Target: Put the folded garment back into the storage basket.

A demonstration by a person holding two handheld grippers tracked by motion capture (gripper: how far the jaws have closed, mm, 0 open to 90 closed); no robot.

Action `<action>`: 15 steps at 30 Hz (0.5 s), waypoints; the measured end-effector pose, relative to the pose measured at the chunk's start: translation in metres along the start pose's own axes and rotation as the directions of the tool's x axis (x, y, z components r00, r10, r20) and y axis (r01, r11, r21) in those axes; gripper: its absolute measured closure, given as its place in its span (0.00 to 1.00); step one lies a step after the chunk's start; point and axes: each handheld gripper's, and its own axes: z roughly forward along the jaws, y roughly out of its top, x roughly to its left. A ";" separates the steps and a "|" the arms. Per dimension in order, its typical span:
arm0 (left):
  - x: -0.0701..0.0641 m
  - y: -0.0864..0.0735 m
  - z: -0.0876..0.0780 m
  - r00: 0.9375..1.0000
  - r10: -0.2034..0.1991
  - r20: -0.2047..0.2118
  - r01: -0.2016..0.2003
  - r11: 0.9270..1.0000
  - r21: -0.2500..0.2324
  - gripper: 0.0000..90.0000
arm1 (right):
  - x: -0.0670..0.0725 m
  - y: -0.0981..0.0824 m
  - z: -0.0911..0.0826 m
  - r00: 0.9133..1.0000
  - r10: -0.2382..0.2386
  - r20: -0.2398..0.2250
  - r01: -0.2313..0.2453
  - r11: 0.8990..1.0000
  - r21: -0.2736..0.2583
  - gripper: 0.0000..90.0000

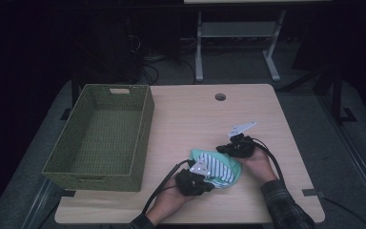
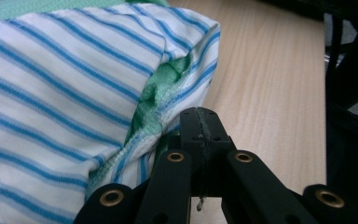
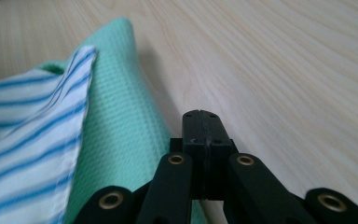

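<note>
While both tongs, left [image 1: 205, 179] and right [image 1: 224, 149], sit closed and empty beside the folded cloth [image 1: 218, 167] near the desk's [image 1: 190, 114] front edge, the basket [image 1: 100, 169] holds nothing; moving it remains.

Folded cloth [image 1: 218, 166], table centre, approx 5 o'clock: mint-green waffle weave w/ white panel striped in blue. Woven basket [image 1: 143, 138] at 9 o'clock: olive green. Tabletop [image 1: 190, 114]: pale wood grain. Both grippers, left gripper [image 1: 205, 180] & right gripper [image 1: 225, 148]: black, brass-coloured rivets, light grey top plates. Sleeve [image 1: 286, 205] at 5 o'clock: dark plaid.
</note>
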 end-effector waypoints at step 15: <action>0.021 -0.007 -0.012 0.993 0.012 -0.113 -0.008 0.999 0.034 1.00 | 0.013 -0.023 -0.023 1.000 0.007 0.001 -0.007 1.000 0.011 1.00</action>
